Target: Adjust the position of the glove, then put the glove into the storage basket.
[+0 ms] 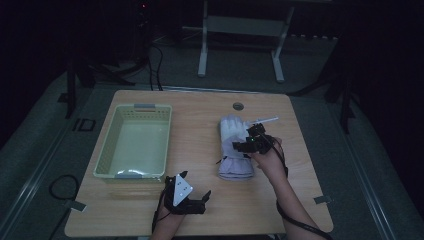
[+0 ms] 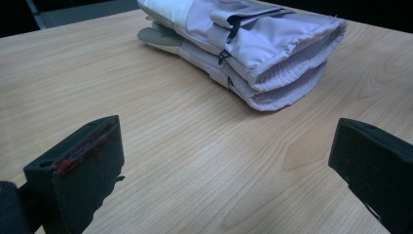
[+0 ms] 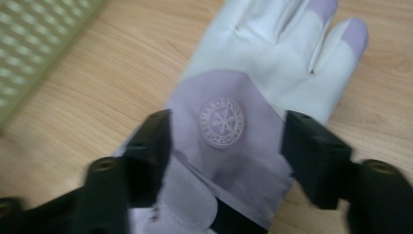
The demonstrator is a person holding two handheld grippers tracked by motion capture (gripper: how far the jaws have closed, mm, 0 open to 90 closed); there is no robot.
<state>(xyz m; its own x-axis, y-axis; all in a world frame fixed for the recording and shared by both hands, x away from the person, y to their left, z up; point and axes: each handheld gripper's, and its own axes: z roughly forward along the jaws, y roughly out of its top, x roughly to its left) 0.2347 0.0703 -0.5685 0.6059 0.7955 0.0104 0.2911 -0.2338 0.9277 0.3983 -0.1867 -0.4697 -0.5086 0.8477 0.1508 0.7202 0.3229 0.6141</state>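
At centre right of the high view the gloves (image 1: 234, 147) lie stacked on the desk (image 1: 200, 210), the right hand-held gripper (image 1: 251, 139) gaping empty over them (left hand-held gripper (image 1: 192, 192) also open, lower centre), so a shallow pinch might lift just the top glove, short of the basket (image 1: 134, 141).

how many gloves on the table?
2, stacked: the top glove lies right of the basket, under the right claw; the lower glove sits directly beneath it, cuff edge visible in the left gripper view. A third underneath can't be ruled out.
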